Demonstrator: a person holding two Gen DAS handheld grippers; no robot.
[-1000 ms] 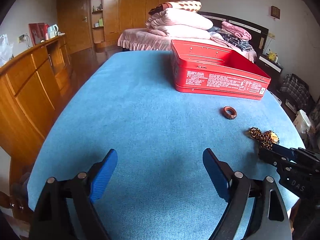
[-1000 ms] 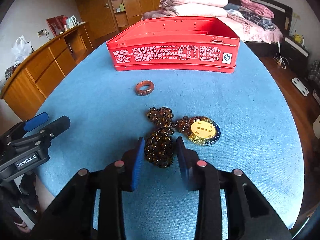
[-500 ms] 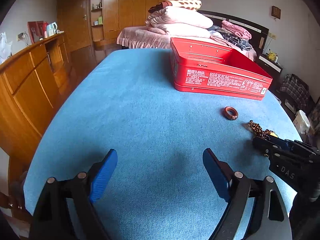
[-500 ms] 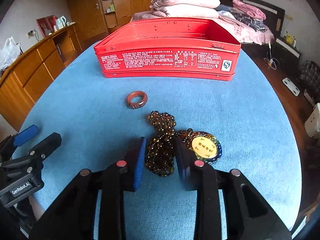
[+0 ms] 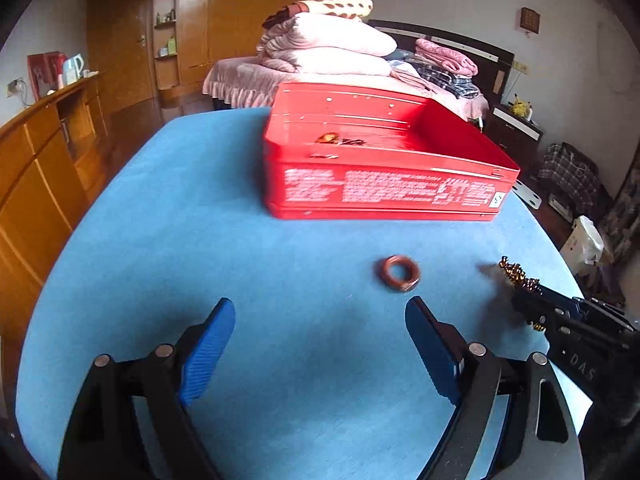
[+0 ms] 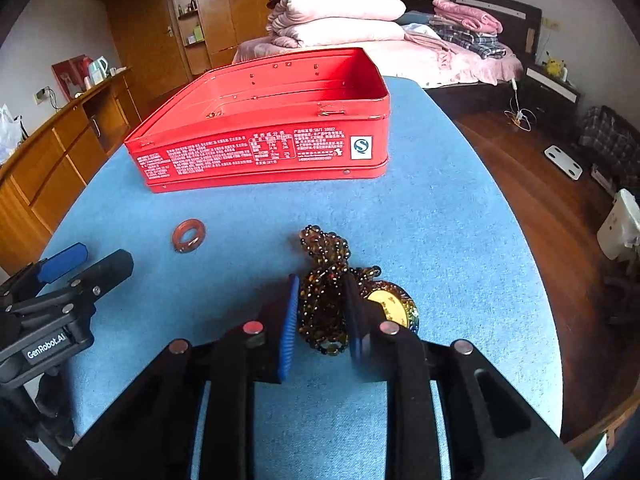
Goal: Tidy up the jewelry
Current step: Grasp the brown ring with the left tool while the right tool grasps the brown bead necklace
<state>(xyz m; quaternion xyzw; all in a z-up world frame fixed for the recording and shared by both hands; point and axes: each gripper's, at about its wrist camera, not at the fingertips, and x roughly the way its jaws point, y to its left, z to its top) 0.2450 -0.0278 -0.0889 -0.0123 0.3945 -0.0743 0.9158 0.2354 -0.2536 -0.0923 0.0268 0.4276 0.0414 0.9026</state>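
The beaded necklace, a bunched heap of dark amber beads with a gold oval pendant at its right, sits clamped between the blue pads of the right hand-held gripper, gathered at its thickest part, likely so the whole strand lifts together. A red-brown ring lies loose on the blue tabletop just ahead of the left hand-held gripper, whose jaws stand spread wide and hold nothing, seemingly lined up for it. Beyond both waits the open red tin box, the probable destination.
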